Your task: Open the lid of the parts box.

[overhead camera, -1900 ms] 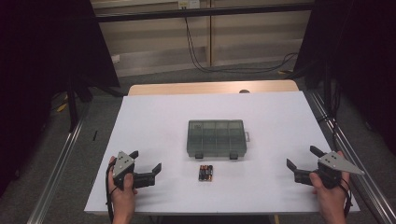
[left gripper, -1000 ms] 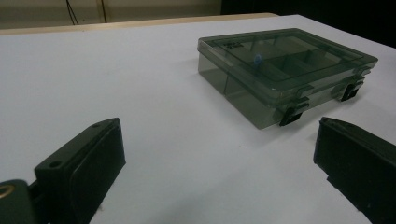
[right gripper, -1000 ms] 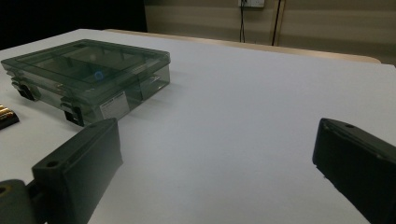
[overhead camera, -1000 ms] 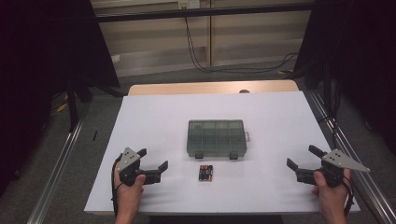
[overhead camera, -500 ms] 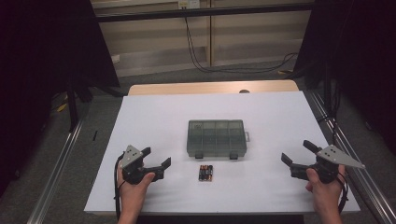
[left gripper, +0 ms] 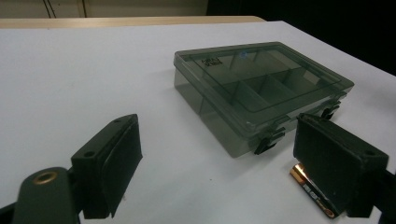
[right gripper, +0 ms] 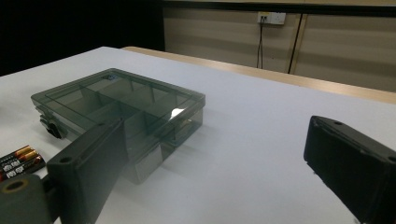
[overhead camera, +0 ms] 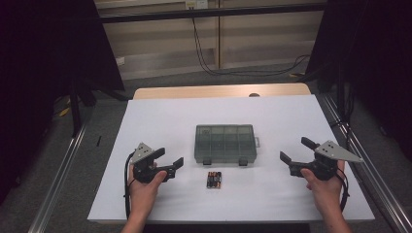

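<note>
A closed smoky-grey compartment box point(overhead camera: 225, 143) lies at the middle of the white table sheet point(overhead camera: 160, 121), latches toward me. Three batteries point(overhead camera: 214, 179) lie side by side just in front of it. My left gripper point(overhead camera: 171, 157) hovers left of the batteries and points right at them. Its jaws stand open, have just been closing a little, and have nothing between them. In the left gripper view the box point(left gripper: 261, 84) and a battery point(left gripper: 306, 184) lie beyond the gripper point(left gripper: 219, 135). My right gripper point(overhead camera: 294, 149) is right of the box, open and empty, its jaws also just narrowing slightly; its view shows the box point(right gripper: 116, 98) and batteries point(right gripper: 18, 161).
The sheet covers a wooden table whose far edge point(overhead camera: 218, 91) shows. Metal rails point(overhead camera: 58, 179) run along both sides. Dark curtains hang left and right, and cables point(overhead camera: 204, 53) hang down the back wall. Bare sheet surrounds the box.
Both hands have drifted inward toward the box and slightly up. The left gripper moved right, the right gripper moved left. Box and batteries lie where they were.
</note>
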Action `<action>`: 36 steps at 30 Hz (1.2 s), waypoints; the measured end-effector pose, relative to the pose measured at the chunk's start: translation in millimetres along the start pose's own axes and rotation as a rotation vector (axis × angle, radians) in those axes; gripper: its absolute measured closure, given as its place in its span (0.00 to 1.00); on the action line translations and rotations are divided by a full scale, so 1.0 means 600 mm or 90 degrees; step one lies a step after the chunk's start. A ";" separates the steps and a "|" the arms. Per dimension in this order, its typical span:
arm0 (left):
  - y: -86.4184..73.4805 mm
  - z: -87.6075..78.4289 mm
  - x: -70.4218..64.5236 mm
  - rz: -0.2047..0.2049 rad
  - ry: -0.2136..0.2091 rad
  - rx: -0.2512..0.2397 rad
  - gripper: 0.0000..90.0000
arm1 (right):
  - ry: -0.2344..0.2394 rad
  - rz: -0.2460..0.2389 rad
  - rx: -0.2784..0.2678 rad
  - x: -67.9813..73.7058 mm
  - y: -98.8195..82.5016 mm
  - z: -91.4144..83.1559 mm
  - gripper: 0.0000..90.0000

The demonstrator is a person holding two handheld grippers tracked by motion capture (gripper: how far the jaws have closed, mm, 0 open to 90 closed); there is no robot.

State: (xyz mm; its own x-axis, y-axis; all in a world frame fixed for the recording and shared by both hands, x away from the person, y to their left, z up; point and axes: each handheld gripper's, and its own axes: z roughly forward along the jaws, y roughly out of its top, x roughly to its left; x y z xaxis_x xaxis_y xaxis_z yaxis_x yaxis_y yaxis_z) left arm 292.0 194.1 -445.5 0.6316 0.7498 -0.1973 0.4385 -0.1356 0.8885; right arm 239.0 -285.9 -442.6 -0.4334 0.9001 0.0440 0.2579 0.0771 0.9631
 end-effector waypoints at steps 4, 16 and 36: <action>0.005 0.014 -0.004 0.001 -0.004 0.007 0.19 | 0.012 0.005 0.001 0.002 0.008 0.017 0.08; 0.047 0.043 -0.015 0.006 -0.045 -0.011 0.37 | 0.018 -0.006 0.009 0.023 0.032 0.054 0.17; -0.002 0.084 -0.038 0.021 -0.055 0.066 0.82 | 0.078 0.012 0.083 0.043 -0.001 0.080 0.81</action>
State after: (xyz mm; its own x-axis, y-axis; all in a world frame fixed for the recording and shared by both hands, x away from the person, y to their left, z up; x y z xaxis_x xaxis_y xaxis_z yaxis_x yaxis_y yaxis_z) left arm 309.4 144.4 -463.3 0.6975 0.6857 -0.2081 0.4774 -0.2280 0.8486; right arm 269.3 -242.0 -454.8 -0.5266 0.8440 0.1019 0.3742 0.1225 0.9192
